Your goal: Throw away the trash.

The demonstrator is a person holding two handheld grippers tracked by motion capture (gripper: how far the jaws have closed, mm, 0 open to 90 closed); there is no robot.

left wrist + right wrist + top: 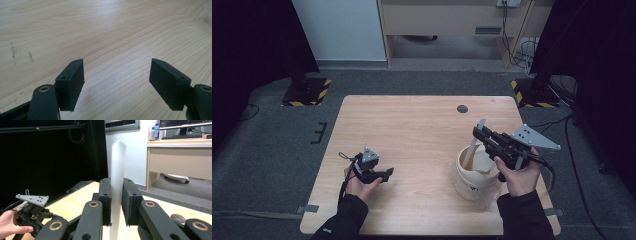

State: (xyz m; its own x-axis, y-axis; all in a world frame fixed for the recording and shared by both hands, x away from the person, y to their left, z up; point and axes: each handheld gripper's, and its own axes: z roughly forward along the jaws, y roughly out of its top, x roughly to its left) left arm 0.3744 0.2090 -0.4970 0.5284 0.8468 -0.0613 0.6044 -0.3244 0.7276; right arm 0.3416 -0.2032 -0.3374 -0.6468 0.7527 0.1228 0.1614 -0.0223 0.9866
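While my right gripper (482,134) sits over the table's (412,130) 4 o'clock area, its jaws are clamped on a thin, flat white strip (117,177) (some kind of plastic blade or spatula, I can't tell which). From the right gripper view the strip stands straight up between the two black pads, squeezed on both sides, with its pointed tip well above them. In the high view the strip's lower part slants down into the white bucket (474,175), which stands on the table right under that gripper, just in front of my right hand (519,177). The bucket's inside looks pale tan.

My left gripper (387,173) is over at about 8 o'clock, low above the wood, well apart from the bucket. Its jaws stand wide open with nothing between them; in the left gripper view, bare wood grain lies between the two pads (72,85). My left hand (359,186) grips it from behind, and its grey three-cornered plate (370,155) is on top.

Up at 1 o'clock there's a small dark round spot (462,108) on the tabletop.
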